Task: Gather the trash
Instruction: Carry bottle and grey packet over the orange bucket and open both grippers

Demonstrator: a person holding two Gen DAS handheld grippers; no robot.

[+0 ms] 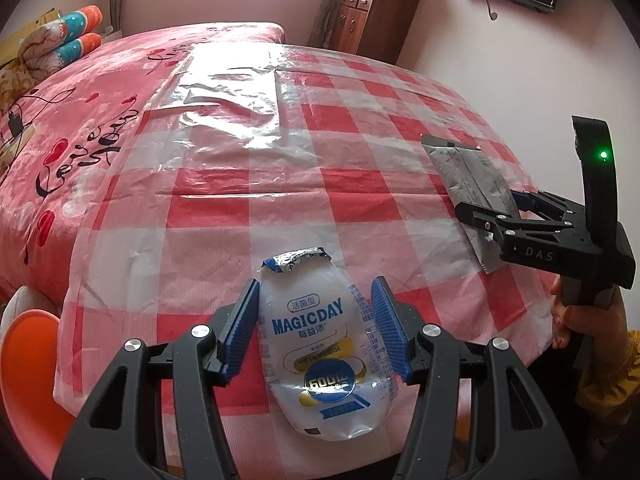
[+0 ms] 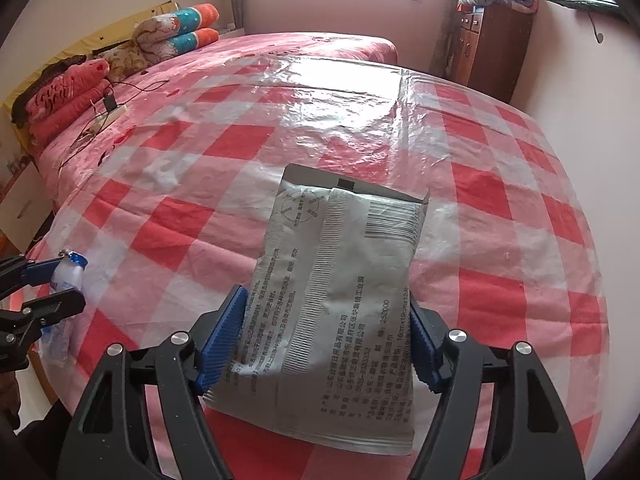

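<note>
The crushed plastic bottle lies nearest the left camera, held between the blue fingers of the left gripper, which stand narrow and press its sides. It rests low over the checked counter. In the right view the grey printed packet lies between the fingers of the right gripper; both pads seem to touch its edges, so I judge it is gripped, though loosely.

To do this step well, the right fingers should close firmly before lifting, because a thin flat packet can bend and slip out.

No trash bin is visible. The packet's near end is partly hidden behind the gripper.
</note>
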